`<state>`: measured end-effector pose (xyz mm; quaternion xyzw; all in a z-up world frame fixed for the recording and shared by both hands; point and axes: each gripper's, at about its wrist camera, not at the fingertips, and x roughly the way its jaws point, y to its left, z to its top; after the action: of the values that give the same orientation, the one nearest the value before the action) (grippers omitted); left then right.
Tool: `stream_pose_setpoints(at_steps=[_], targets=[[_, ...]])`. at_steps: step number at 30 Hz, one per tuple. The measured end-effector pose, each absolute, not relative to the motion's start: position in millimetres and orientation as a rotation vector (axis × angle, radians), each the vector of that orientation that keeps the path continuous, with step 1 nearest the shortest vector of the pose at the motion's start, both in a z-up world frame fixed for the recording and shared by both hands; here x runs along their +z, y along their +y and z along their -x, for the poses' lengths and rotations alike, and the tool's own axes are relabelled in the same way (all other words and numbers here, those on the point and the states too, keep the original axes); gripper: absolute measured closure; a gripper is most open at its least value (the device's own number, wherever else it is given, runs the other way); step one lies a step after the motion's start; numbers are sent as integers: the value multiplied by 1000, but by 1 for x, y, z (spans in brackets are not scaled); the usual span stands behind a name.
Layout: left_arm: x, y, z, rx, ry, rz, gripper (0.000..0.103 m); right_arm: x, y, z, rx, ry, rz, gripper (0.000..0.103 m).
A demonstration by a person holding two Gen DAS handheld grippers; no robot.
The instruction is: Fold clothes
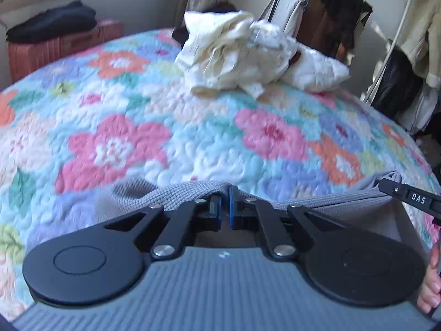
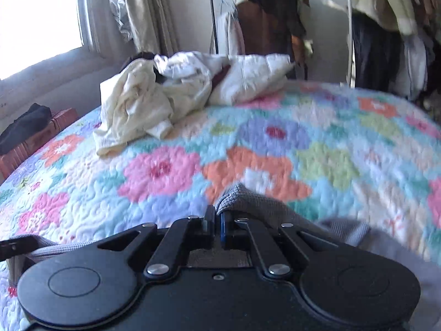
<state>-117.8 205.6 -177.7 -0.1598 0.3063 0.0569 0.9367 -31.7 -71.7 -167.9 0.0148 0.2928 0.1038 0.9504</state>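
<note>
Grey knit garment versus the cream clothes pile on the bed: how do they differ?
The grey knit garment is pinched by both the left hand-held gripper and the right hand-held gripper, its edge stretched between them; the cream clothes pile is untouched. The grey one is near, the cream pile crumpled at the far side. Both are over the floral quilt.

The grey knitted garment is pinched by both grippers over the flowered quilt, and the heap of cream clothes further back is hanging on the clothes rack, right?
Not quite. The cream clothes lie in a heap on the flowered quilt, not on the clothes rack; the right wrist view shows this. The rest holds: the left gripper and right gripper both pinch the grey knitted garment.
</note>
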Motion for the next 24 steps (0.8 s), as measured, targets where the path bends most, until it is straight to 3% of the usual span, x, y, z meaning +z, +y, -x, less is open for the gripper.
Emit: stream_pose_setpoints(at_steps=[3, 5, 8, 9, 12, 16, 18, 19, 24], targets=[[-150, 197, 105, 51, 543, 325, 97, -127, -73, 10, 207, 470, 66, 100], [-146, 193, 102, -58, 548, 365, 91, -108, -74, -10, 187, 427, 109, 101], [-172, 192, 118, -182, 624, 468, 79, -91, -86, -46, 100, 428, 86, 101], [-184, 190, 124, -175, 672, 465, 68, -87, -91, -55, 62, 412, 87, 101], [-213, 191, 130, -98, 790, 339, 67, -82, -115, -91, -3, 482, 2, 99], [-224, 202, 116, -104, 834, 411, 60, -103, -148, -94, 36, 668, -180, 83], [-226, 199, 115, -112, 851, 392, 53, -112, -153, -64, 87, 675, -181, 54], [-228, 197, 115, -118, 870, 378, 51, -117, -155, -45, 120, 678, -183, 49], [-229, 181, 121, -101, 939, 286, 46, -135, -177, 58, 292, 742, -270, 47]])
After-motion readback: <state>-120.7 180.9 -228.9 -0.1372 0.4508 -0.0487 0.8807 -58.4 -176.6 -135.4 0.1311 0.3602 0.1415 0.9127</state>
